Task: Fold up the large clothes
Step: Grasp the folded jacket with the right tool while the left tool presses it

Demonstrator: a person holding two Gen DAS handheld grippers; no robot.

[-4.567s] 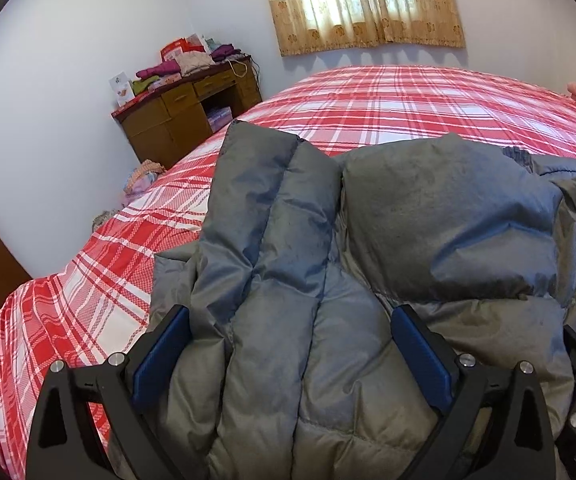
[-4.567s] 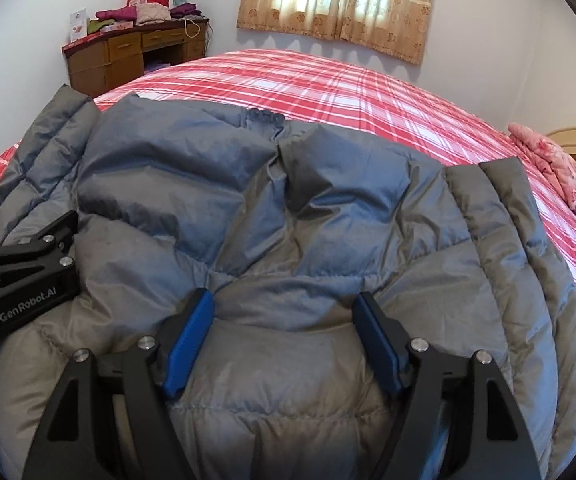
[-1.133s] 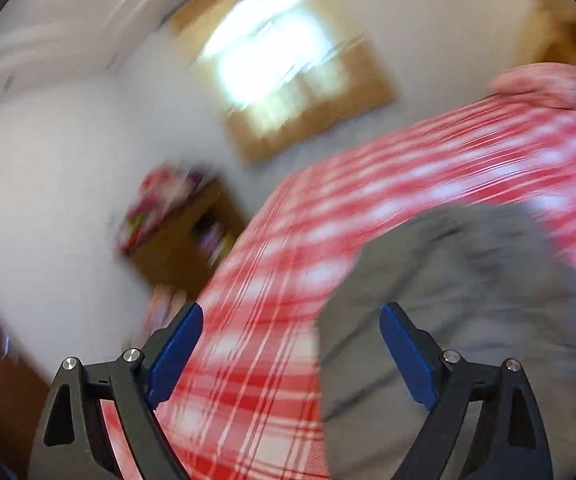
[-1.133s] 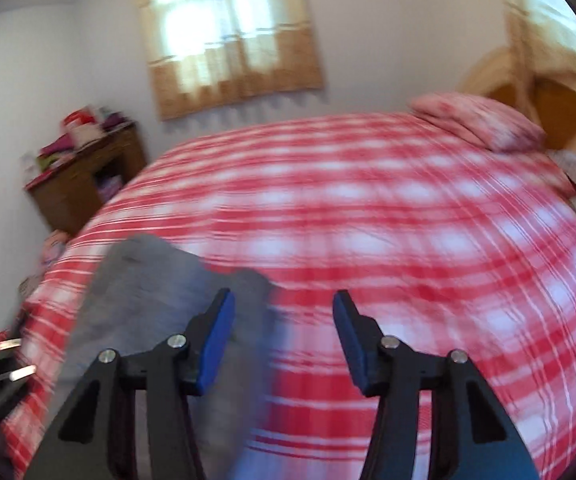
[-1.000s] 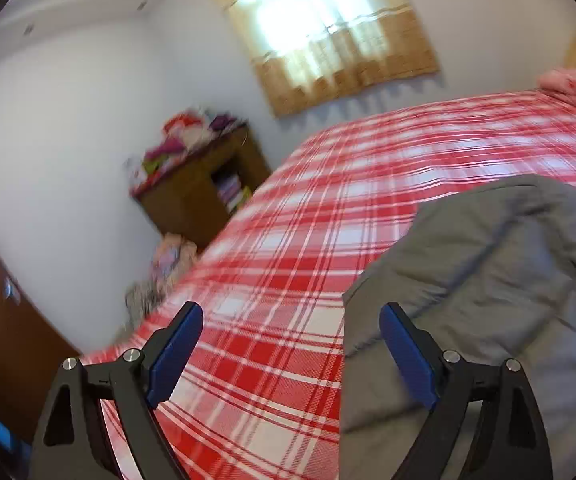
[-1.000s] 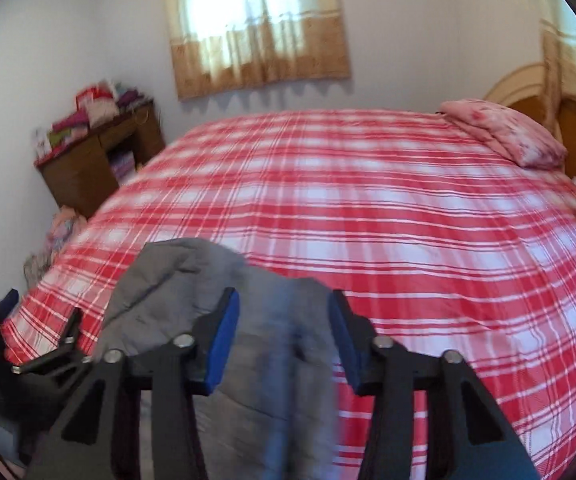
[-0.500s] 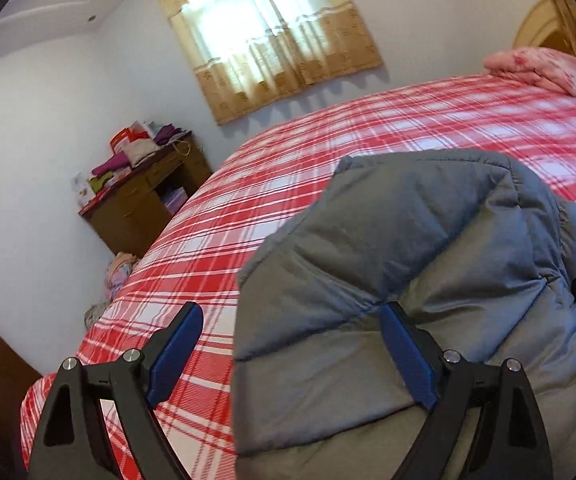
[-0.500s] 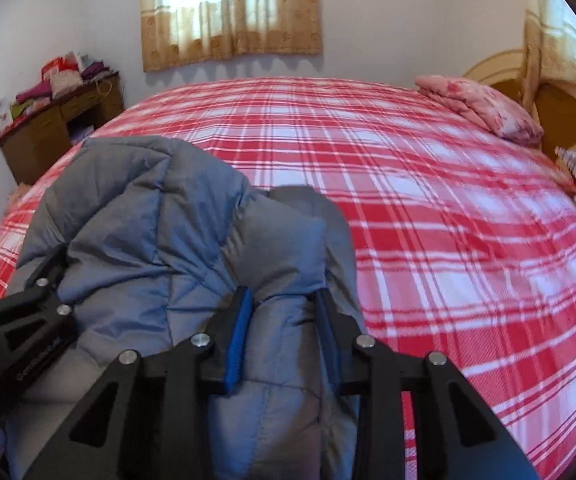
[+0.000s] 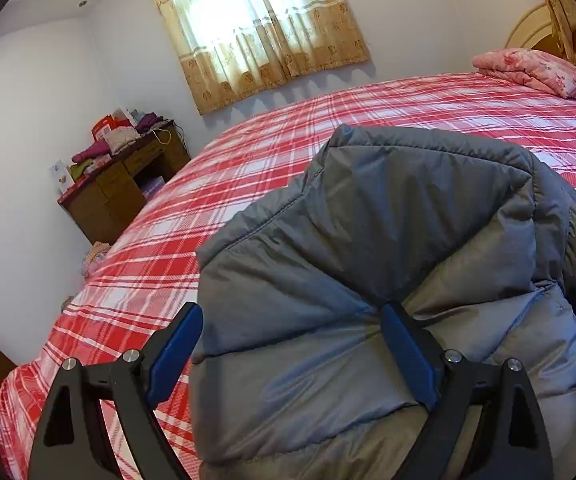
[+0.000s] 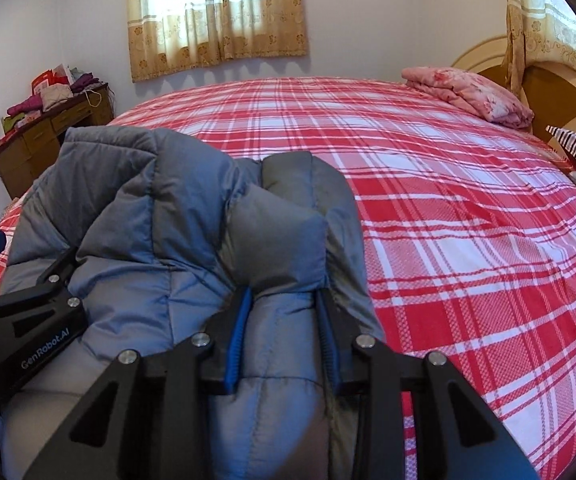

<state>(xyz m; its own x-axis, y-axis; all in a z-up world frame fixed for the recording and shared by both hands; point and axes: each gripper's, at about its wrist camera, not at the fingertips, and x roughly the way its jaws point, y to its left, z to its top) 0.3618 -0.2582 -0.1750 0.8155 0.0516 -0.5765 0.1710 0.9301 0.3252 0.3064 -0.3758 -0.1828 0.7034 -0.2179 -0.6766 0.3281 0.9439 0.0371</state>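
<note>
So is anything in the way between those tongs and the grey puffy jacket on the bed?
Nothing visible is. The right tongs are pinched on a thick fold of the grey jacket. The left tongs stand wide, with the jacket's edge bulging up between them. The plaid bed beyond the jacket shows only bare cover nearby.

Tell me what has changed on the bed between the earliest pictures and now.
The grey quilted down jacket, earlier spread flat, is now folded into a bulky bundle. The right gripper has clamped a puffy fold; the left gripper stays wide open. The red plaid bedsheet and pink folded blanket are unchanged.
</note>
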